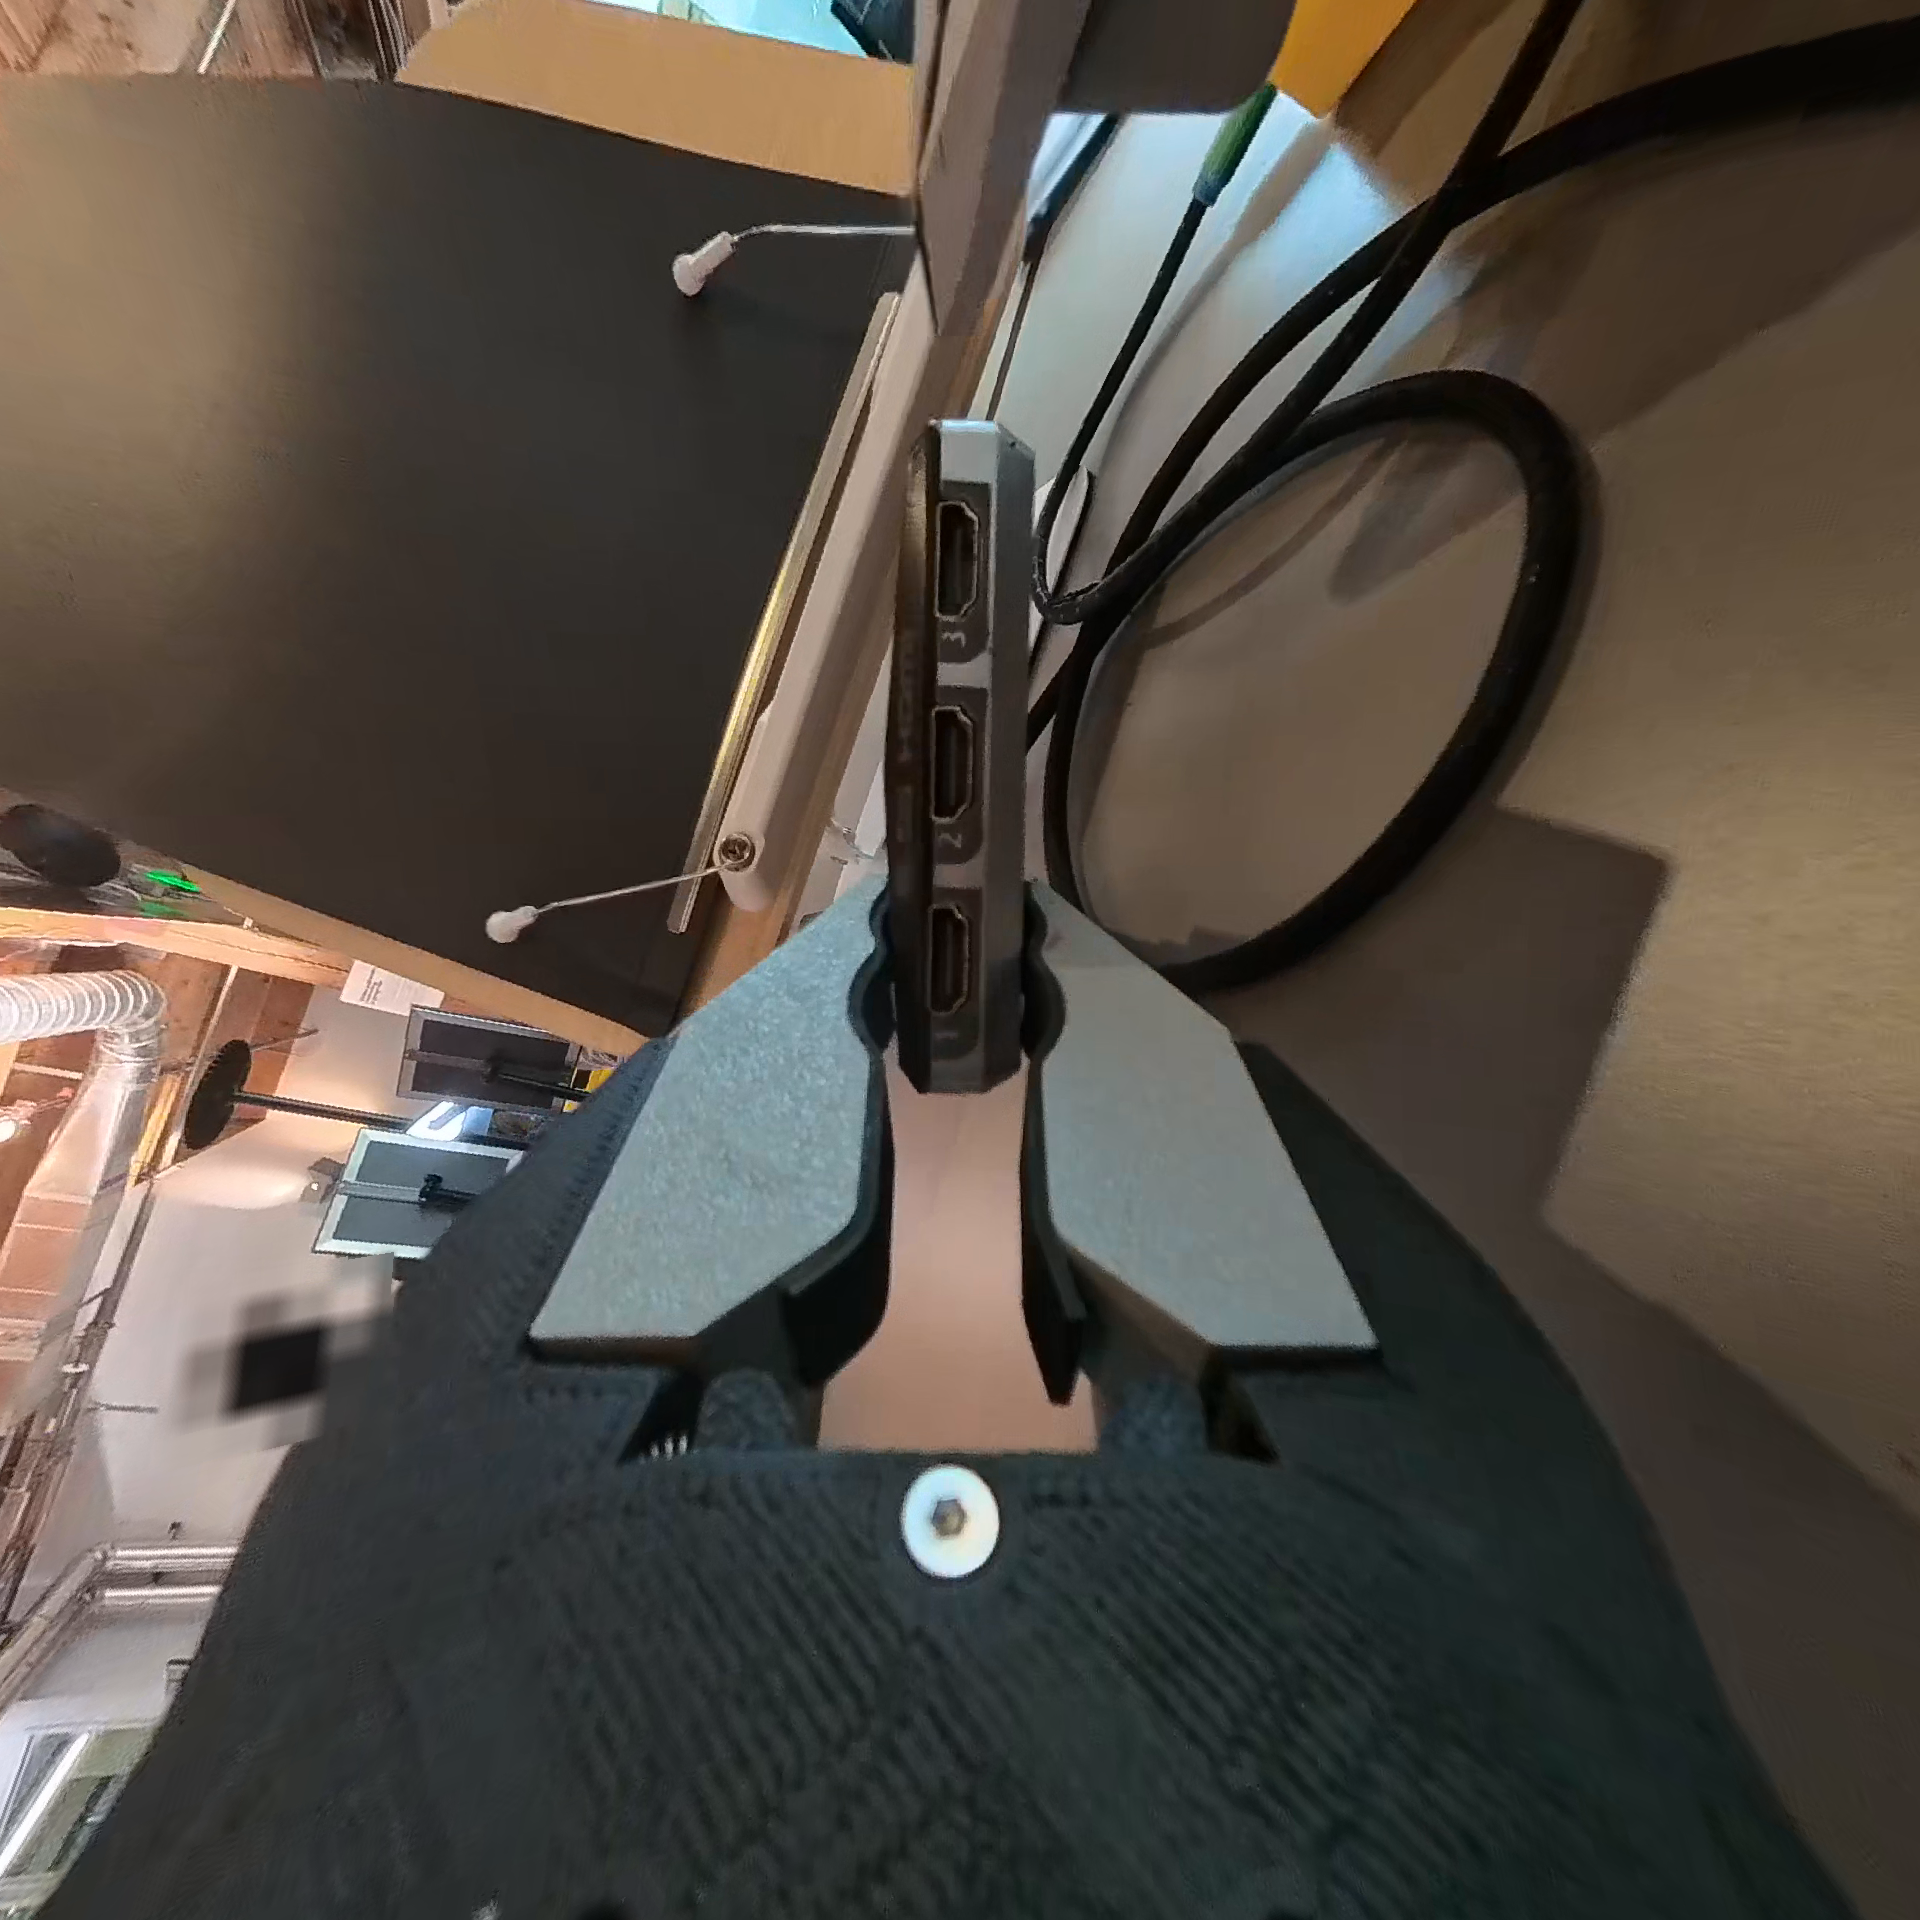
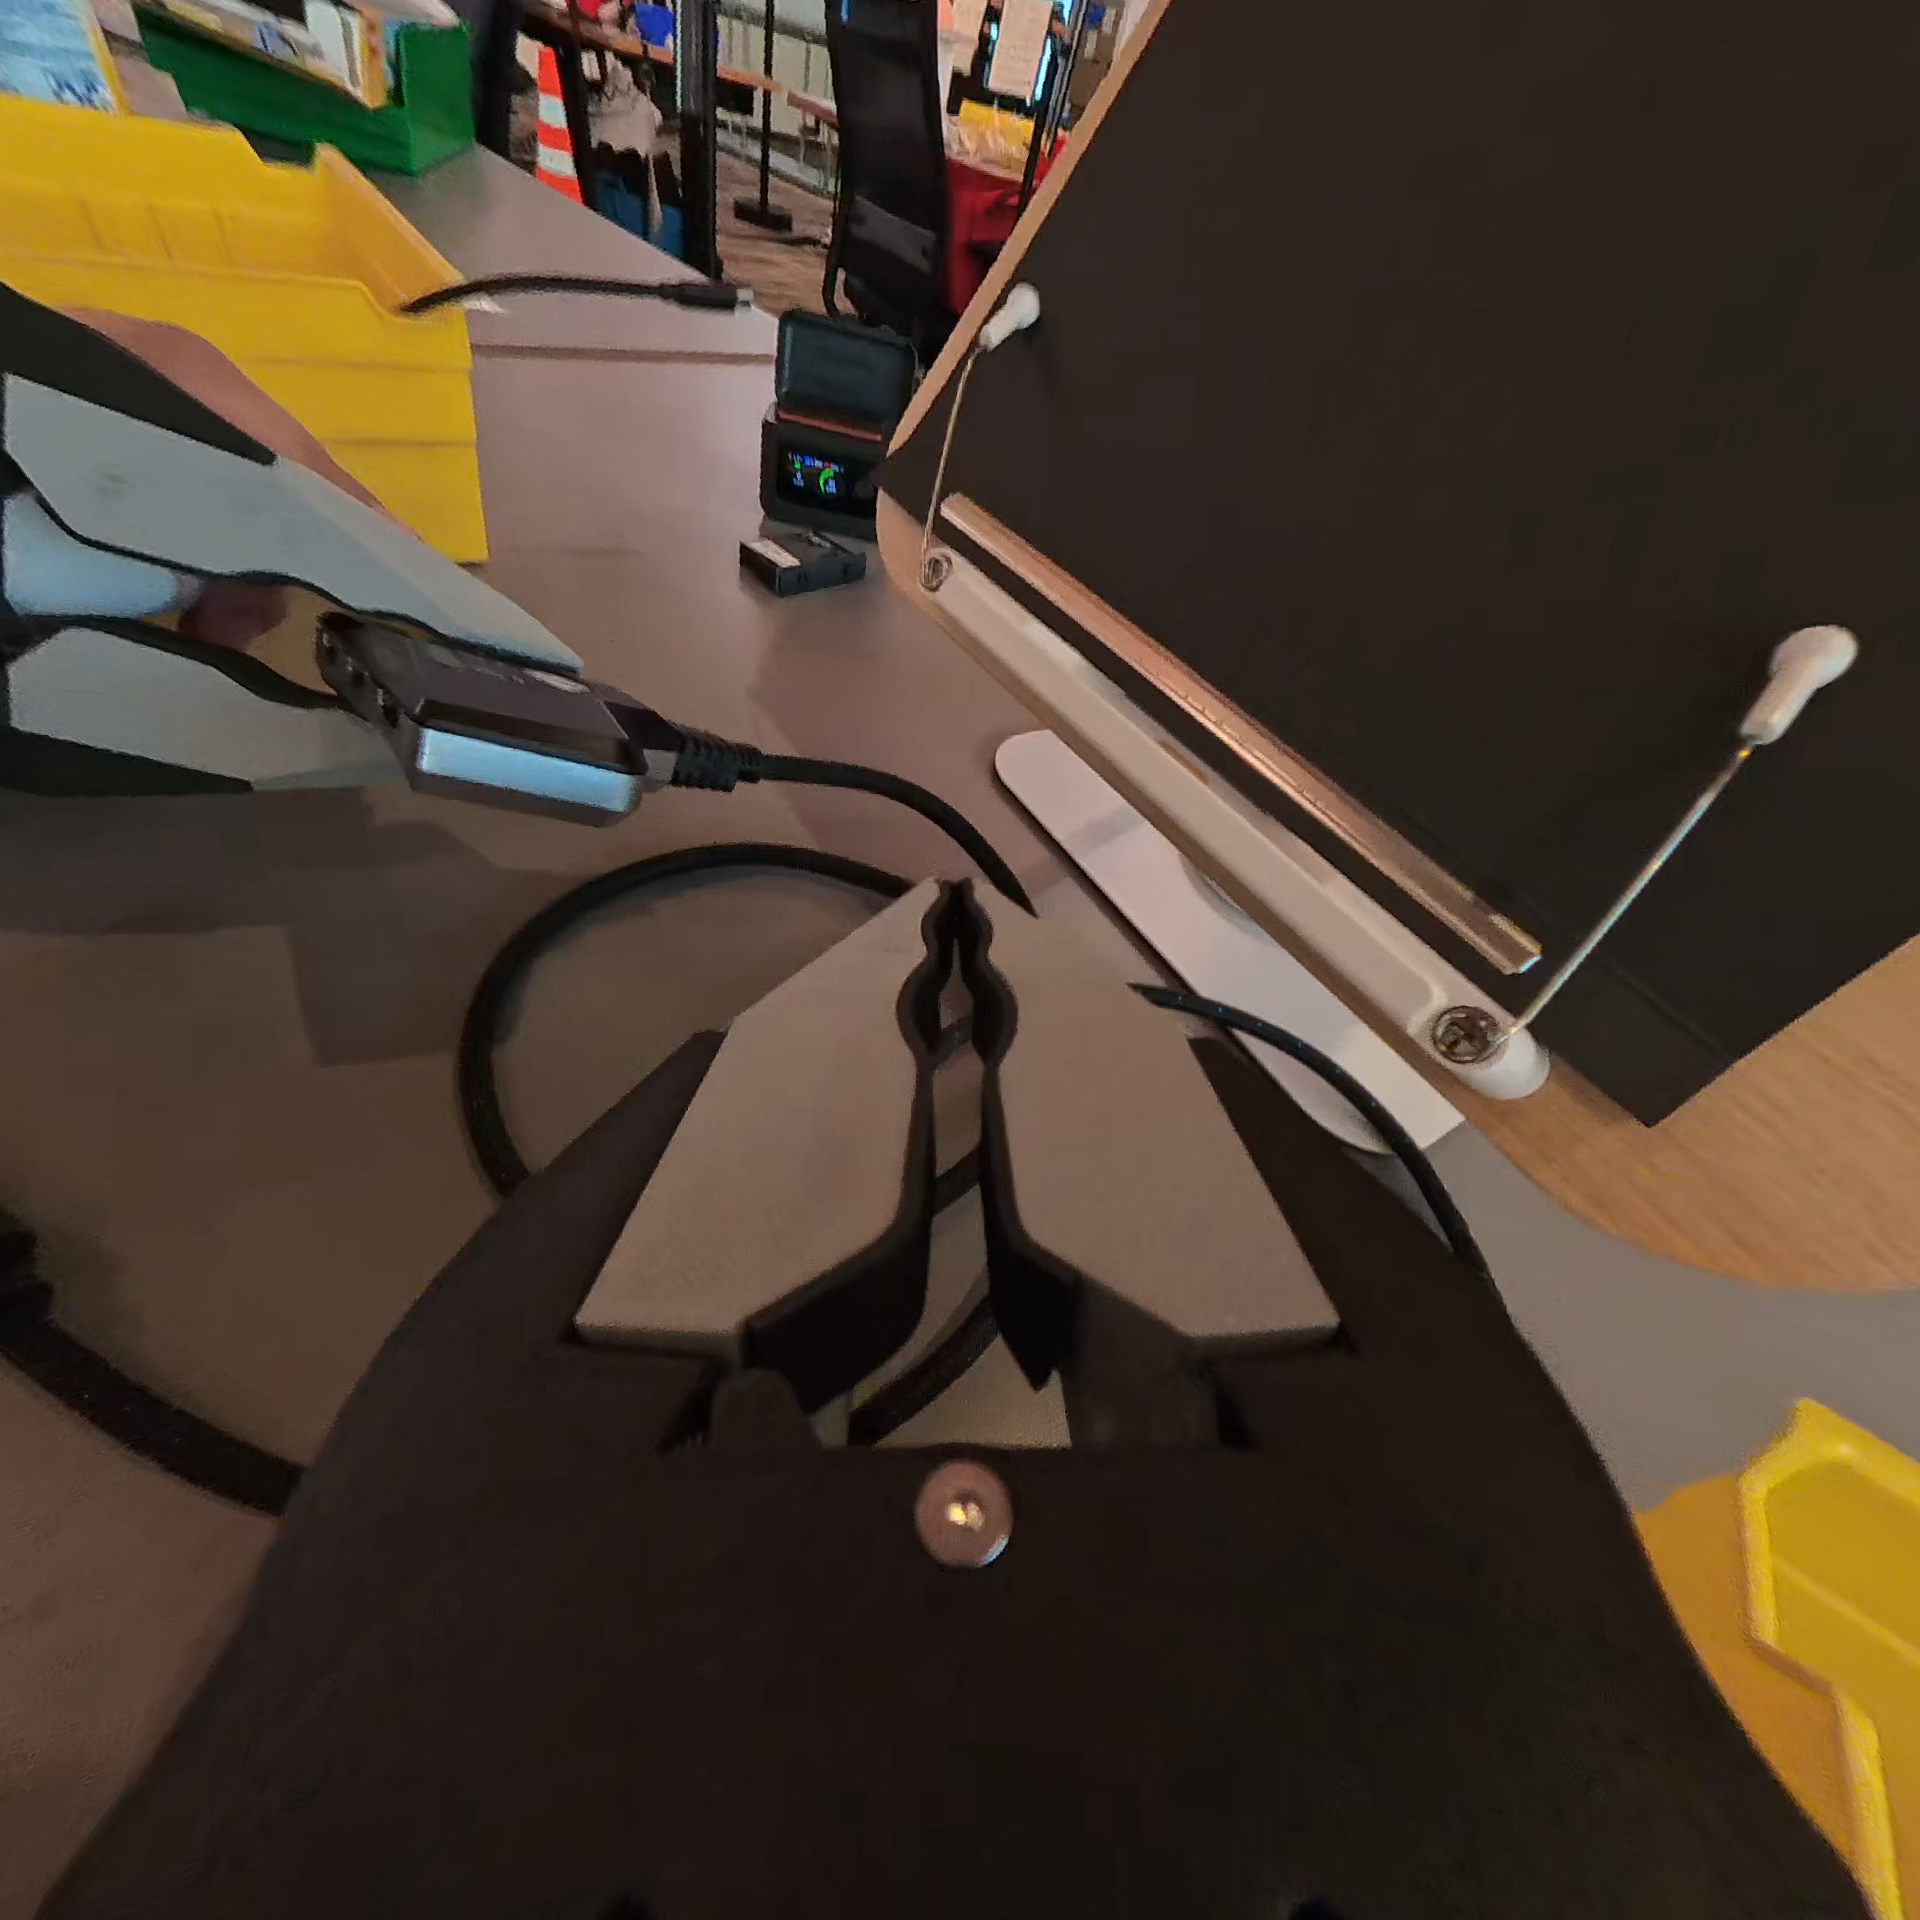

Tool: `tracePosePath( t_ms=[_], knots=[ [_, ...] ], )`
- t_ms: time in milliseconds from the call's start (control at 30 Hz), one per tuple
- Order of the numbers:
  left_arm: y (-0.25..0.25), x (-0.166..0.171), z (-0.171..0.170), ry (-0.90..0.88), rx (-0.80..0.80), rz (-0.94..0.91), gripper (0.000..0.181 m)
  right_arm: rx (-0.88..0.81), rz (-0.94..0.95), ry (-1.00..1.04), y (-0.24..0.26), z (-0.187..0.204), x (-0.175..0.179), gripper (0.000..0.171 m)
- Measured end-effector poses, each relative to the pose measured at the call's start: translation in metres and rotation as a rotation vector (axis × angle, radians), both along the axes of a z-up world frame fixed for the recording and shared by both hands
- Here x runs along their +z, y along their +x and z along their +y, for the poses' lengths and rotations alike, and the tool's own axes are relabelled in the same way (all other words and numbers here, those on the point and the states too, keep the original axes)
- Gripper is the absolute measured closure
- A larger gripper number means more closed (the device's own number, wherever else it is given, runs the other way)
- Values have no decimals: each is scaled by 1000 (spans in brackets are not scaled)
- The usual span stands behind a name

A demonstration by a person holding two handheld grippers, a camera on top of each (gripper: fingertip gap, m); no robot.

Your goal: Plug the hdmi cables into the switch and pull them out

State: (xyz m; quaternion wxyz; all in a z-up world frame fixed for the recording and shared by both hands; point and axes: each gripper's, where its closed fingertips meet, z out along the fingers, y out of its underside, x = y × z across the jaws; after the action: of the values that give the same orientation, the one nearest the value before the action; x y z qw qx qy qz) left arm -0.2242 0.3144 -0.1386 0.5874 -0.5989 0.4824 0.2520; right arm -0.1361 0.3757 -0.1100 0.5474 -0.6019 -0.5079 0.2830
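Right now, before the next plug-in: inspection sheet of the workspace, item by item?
Surface: grey table, bare between items.
Job's things: HDMI switch held off the table; its three ports facing the left wrist camera are all empty; one black lead leaves its far end.
Clutter: yellow bin at back left, another at near right; small black device with a lit screen; small black block in front of it.
Grippers: left gripper shut on the switch's end; right gripper shut, holding nothing.
Cables: thick black cable looped on the table; no plug visible in either view.
Surroundings: tilted black board on a white stand; busy room behind.
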Motion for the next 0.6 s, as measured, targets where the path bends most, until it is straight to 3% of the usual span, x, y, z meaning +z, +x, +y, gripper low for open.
tracePosePath(
  t_ms=[300, 600],
  knots=[
    [-1, -2, 2, 0, 5, -10, 163, 1, -186, 83, -10, -4, -29, 171],
    [0, 1, 1, 20, 5, -6, 163, -25, -228, 89, -10, 0, -37, 171]
  ],
)
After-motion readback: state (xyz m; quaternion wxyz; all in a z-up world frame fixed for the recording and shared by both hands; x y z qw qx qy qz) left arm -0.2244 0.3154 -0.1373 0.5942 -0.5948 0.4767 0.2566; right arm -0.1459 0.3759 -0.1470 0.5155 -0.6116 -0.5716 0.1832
